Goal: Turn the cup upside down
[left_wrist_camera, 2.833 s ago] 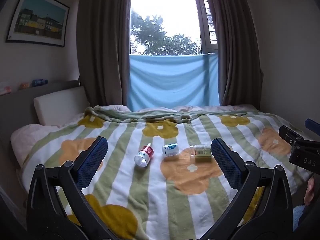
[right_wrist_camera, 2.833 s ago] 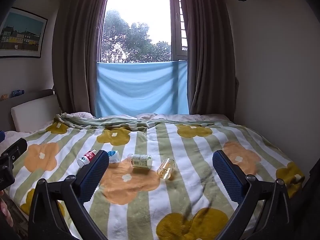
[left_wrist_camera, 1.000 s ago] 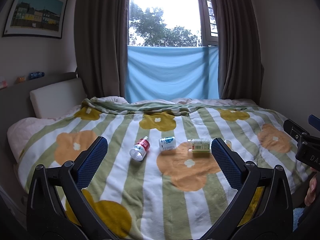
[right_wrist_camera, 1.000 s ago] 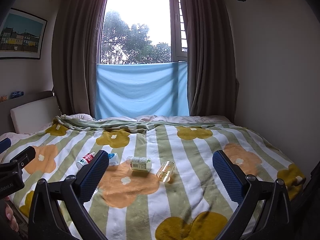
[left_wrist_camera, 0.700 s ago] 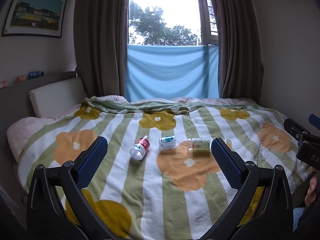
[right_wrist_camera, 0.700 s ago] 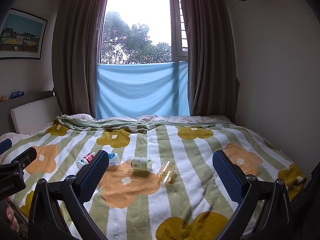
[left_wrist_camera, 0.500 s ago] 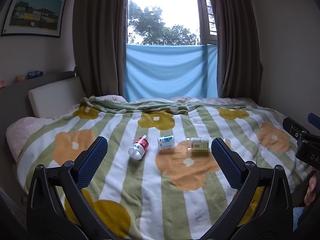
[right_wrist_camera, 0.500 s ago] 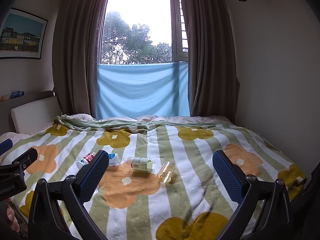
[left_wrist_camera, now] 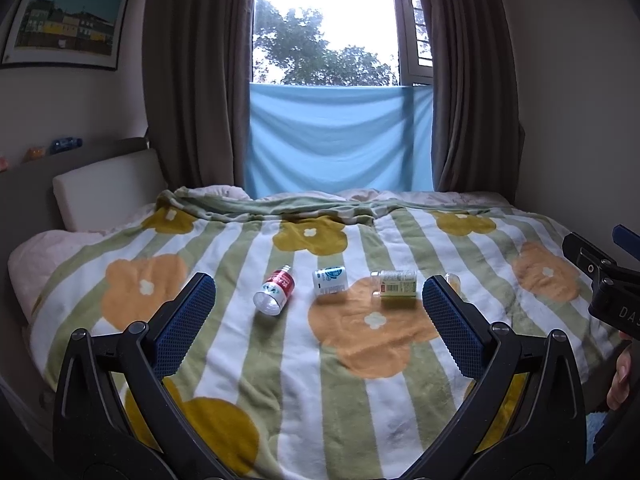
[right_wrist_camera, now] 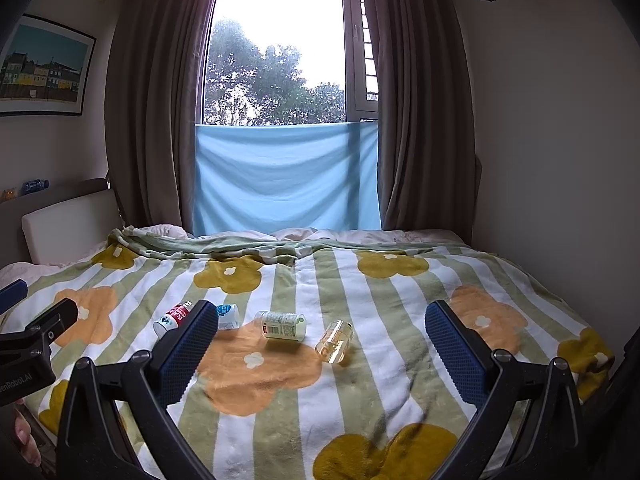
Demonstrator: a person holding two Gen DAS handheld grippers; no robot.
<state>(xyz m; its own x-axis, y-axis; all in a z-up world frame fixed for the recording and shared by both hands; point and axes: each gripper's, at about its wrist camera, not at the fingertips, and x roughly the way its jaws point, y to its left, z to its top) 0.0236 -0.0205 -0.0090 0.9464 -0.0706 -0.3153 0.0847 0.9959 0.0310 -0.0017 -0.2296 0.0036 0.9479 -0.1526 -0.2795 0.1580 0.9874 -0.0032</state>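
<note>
Several small containers lie on their sides in a row on the flowered blanket (left_wrist_camera: 372, 360). From left to right they are a red-labelled cup (left_wrist_camera: 276, 294) (right_wrist_camera: 172, 318), a white and blue cup (left_wrist_camera: 330, 280) (right_wrist_camera: 228, 316), a green-labelled jar (left_wrist_camera: 396, 283) (right_wrist_camera: 282, 325) and a clear amber glass (right_wrist_camera: 335, 341). In the left wrist view the glass (left_wrist_camera: 453, 280) is half hidden behind a finger. My left gripper (left_wrist_camera: 318, 300) is open, short of the row and holding nothing. My right gripper (right_wrist_camera: 320, 320) is open too, well back from the glass.
The bed fills the room up to the curtained window (right_wrist_camera: 280, 60), with a headboard and pillow (left_wrist_camera: 104, 188) on the left and a wall on the right. Each gripper shows at the edge of the other's view, with a hand below it (left_wrist_camera: 620, 376).
The left wrist view has drifted a little, so the containers sit slightly higher and further left in it. Nothing on the bed has moved. Both grippers stay open.
</note>
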